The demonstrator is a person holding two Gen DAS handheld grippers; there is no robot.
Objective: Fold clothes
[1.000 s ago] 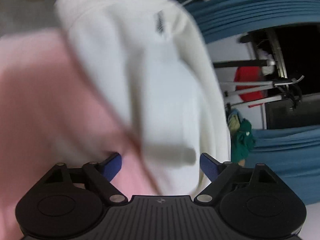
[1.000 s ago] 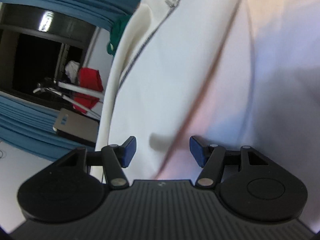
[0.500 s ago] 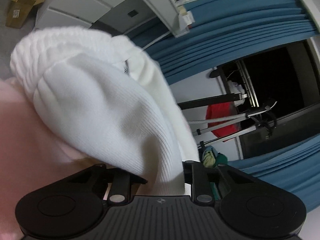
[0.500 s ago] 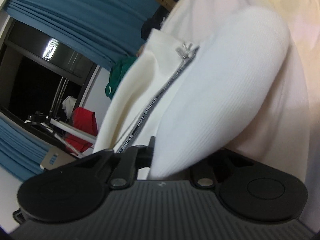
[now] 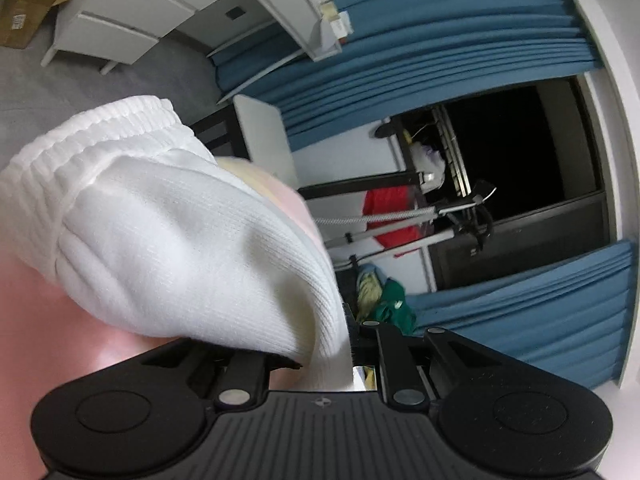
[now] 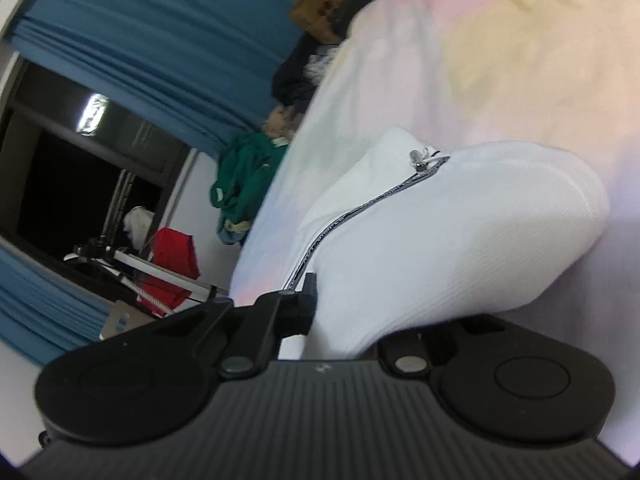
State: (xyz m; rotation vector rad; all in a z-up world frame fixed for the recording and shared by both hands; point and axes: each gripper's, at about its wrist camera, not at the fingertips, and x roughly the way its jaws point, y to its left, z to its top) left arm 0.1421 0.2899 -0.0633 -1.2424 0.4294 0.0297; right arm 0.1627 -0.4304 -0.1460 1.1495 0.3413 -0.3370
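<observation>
**Both tongs pinch the white zip-up garment above the pastel bedsheet**

The left tongs (image 5: 326,354) are still closing, their jaws drawn narrow with a bunched fold of the white knit garment (image 5: 168,240) between them. The cloth billows from the jaws toward 10 o'clock in the left wrist view, and its ribbed hem (image 5: 92,140) sits at the far end of the bundle. Under it, from 7 to 9 o'clock, lies the pink part of the bedsheet (image 5: 48,344).

The right tongs (image 6: 348,320) are narrow and clamped on another fold of the same white knit garment (image 6: 460,248); only the left finger (image 6: 306,300) shows, as the cloth covers the other. A dark-edged zipper (image 6: 360,210) runs from the jaws toward 1 o'clock and ends at a metal pull (image 6: 418,160). The garment rests on the bedsheet (image 6: 500,52), pale pink and yellow, which fills the view from 12 to 4 o'clock.

In the room beyond, blue curtains (image 5: 432,60) frame a dark window (image 5: 520,152). A green cloth heap (image 6: 244,176) lies at the bed's edge, a red cloth (image 5: 390,212) hangs near a metal rack, and a white drawer cabinet (image 5: 132,16) stands at 11 o'clock beside a cardboard box (image 5: 28,4).
</observation>
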